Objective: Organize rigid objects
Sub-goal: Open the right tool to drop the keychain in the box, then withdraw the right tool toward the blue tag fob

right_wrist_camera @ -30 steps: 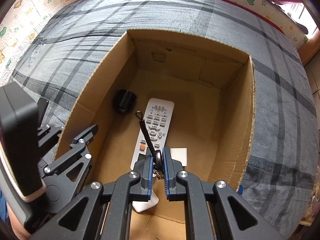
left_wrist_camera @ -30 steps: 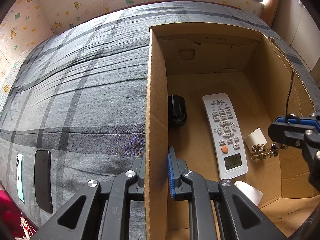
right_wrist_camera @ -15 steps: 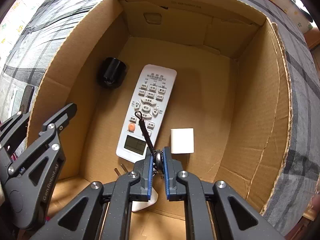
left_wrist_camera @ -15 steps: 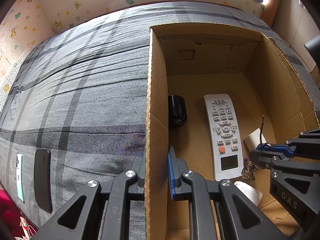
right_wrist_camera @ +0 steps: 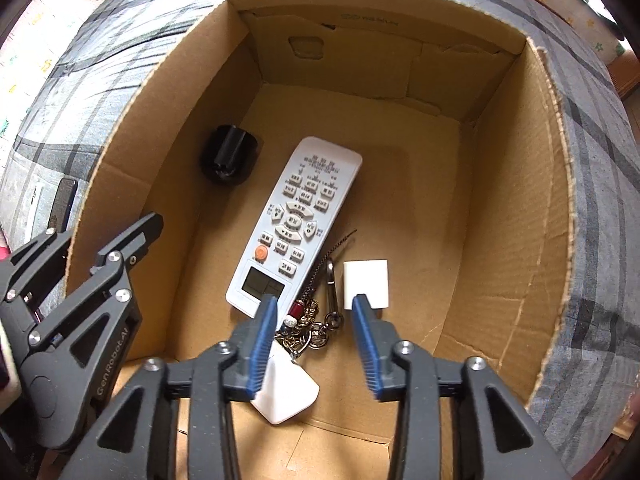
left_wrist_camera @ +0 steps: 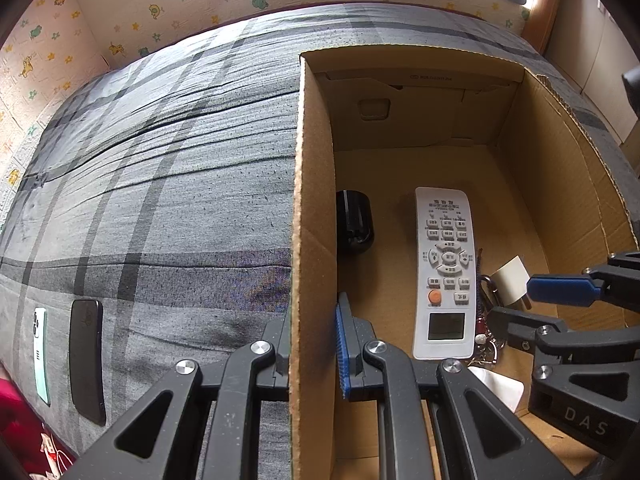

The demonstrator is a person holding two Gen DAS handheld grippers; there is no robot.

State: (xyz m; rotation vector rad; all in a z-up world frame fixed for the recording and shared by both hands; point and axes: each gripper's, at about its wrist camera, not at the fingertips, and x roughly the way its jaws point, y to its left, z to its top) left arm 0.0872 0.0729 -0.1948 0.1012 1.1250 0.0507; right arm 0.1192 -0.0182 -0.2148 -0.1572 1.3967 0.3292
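**Keys lying in the box**

Gaping wide, the right gripper (right_wrist_camera: pixel 312 312) hangs over the keychain (right_wrist_camera: pixel 310 320) on the floor of the corrugated cardboard box (right_wrist_camera: pixel 516 216), beside the white remote (right_wrist_camera: pixel 296 224). The left gripper (left_wrist_camera: pixel 312 344) pinches the box's wall. Grey plaid bedding (left_wrist_camera: pixel 160 184) surrounds the box.

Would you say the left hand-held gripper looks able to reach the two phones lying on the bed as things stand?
Probably not right away: the left hand-held gripper is clamped on the cardboard box wall. Once it lets go, the black phone and the mint phone lie uncovered on the blanket to its left.
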